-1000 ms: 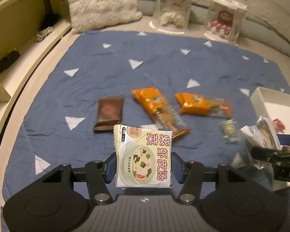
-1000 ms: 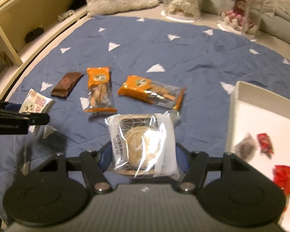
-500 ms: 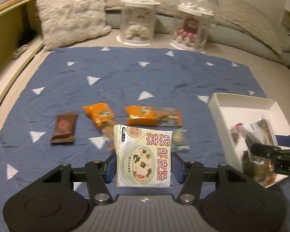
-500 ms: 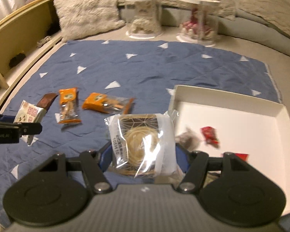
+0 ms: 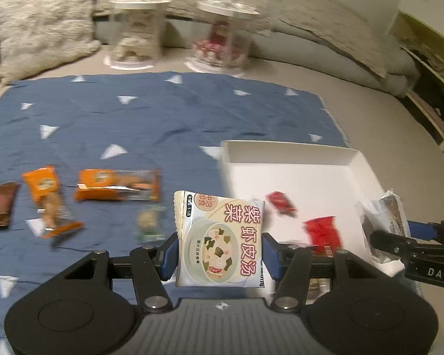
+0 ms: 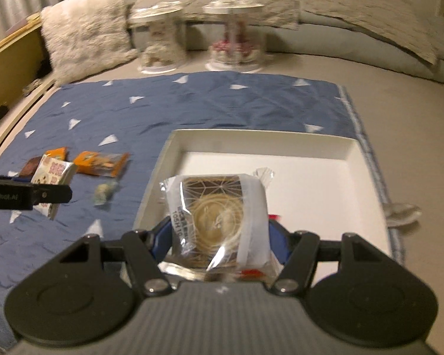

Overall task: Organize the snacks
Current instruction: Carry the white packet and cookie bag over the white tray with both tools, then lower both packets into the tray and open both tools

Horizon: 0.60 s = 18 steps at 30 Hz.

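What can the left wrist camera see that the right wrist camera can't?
Only the left wrist view shows the red snack packets lying in the white box, and the whole brown bar. Only the right wrist view shows the wooden shelf at the far left. Both show the soup packet in the left gripper, the clear-wrapped cake in the right gripper, the orange packs and the blue blanket.

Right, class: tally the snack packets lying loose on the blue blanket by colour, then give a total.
Orange packets: 2
Brown packet: 1
Pale green packet: 1
Total: 4
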Each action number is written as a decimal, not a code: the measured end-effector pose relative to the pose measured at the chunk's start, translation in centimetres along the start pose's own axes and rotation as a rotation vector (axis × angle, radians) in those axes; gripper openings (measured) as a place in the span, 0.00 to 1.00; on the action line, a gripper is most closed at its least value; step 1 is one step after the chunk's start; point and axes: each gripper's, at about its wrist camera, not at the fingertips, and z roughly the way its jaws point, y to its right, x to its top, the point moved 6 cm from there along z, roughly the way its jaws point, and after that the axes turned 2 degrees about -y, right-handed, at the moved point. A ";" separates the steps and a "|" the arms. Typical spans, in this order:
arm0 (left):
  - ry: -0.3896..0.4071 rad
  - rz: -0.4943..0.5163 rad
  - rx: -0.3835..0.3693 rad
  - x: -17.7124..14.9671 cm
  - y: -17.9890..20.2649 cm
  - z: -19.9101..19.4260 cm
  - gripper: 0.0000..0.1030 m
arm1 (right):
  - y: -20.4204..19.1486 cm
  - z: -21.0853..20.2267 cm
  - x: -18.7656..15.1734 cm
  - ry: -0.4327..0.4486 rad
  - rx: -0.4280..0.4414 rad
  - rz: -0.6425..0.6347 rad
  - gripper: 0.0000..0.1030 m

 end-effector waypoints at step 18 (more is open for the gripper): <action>-0.121 -0.074 -0.284 -1.6 12.6 7.8 0.57 | 12.4 0.4 -4.3 -0.056 -0.108 0.112 0.69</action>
